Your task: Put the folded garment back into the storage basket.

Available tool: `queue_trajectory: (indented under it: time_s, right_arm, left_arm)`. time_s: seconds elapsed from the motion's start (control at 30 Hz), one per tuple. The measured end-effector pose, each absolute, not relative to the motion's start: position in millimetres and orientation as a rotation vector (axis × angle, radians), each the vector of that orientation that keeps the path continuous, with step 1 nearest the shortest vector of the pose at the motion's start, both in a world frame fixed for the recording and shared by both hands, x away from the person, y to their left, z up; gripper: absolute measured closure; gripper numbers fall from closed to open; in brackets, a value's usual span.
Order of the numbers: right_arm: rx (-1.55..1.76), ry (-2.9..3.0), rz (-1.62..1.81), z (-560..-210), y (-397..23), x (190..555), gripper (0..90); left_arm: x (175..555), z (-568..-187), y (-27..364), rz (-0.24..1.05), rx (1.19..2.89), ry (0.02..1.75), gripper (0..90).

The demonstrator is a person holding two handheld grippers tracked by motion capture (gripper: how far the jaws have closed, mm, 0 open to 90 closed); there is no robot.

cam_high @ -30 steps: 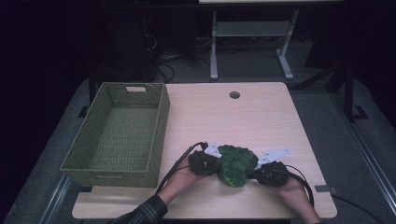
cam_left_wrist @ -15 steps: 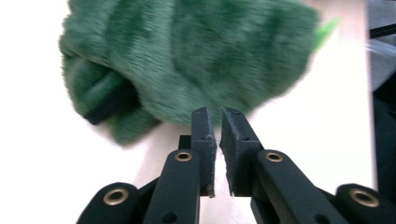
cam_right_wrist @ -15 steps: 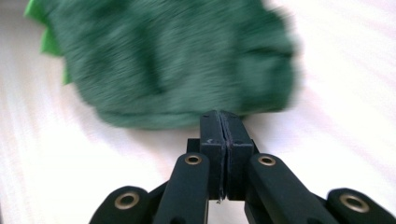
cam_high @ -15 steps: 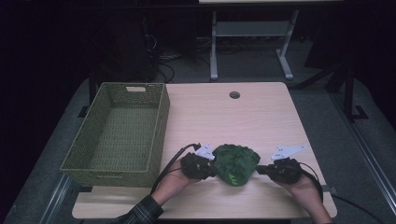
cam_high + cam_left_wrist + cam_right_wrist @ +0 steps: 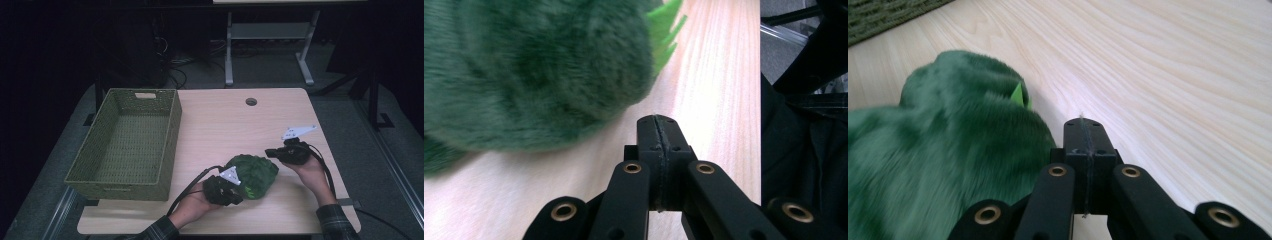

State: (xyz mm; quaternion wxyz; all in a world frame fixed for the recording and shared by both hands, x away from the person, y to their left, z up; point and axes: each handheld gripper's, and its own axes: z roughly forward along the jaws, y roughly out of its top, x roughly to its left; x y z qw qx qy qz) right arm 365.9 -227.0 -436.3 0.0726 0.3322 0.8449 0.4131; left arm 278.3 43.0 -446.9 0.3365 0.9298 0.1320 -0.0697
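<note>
Left gripper (image 5: pixel 239 186): hand-held, low over the near part of the table, jaws pressed fully together with nothing between them, as its own view shows (image 5: pixel 658 131); its tip lies at the near-left edge of the green plush toy (image 5: pixel 253 173), whether touching it or just beside it cannot be told. Right gripper (image 5: pixel 271 152): hand-held, level, jaws likewise pressed together and holding nothing (image 5: pixel 1083 131); its tip sits just beside the toy's far-right edge, apart from it in the high view. Green plush toy: dark green, furry, with small bright-green points at one edge (image 5: pixel 665 30); lies on the table between the two grippers, outside the basket, blurred in both gripper views (image 5: pixel 948 165). Table (image 5: pixel 225 120): light wood grain, with a round hole (image 5: pixel 251 101) near its far edge. Woven basket (image 5: pixel 172 131): olive green, rectangular, stands on the left part of the table, well apart from the toy. Sleeves: plaid cuffs at the bottom edge of the high view
</note>
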Motion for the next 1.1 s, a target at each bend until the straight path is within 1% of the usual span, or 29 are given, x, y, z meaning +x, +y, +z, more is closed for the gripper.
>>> queue_trajectory:
  time_s: [0.03, 0.17, 0.43, 0.67, 0.8, 1.1]
  right_arm:
    - [1.031, 2.571, 1.230, -439, -222, 371, 90.0]
    - [0.985, 2.625, 1.202, -450, -207, 380, 90.0]
    - [0.958, 2.672, 1.185, -455, -198, 377, 90.0]
    - [0.960, 2.680, 1.185, -454, -198, 373, 90.0]
    - [0.942, 2.682, 1.190, -452, -199, 369, 90.0]
    - [0.937, 2.690, 1.162, -453, -210, 352, 90.0]
  left_arm:
    - [278, -448, 42, -0.185, 2.426, 0.342, 89.8]
    - [276, -456, 33, -0.194, 2.433, 0.338, 89.8]
    - [281, -460, 26, -0.148, 2.431, 0.355, 89.9]
    - [287, -457, 32, -0.122, 2.423, 0.371, 89.8]
    - [295, -455, 40, -0.130, 2.391, 0.407, 89.9]
    - [308, -449, 55, -0.084, 2.359, 0.464, 89.9]
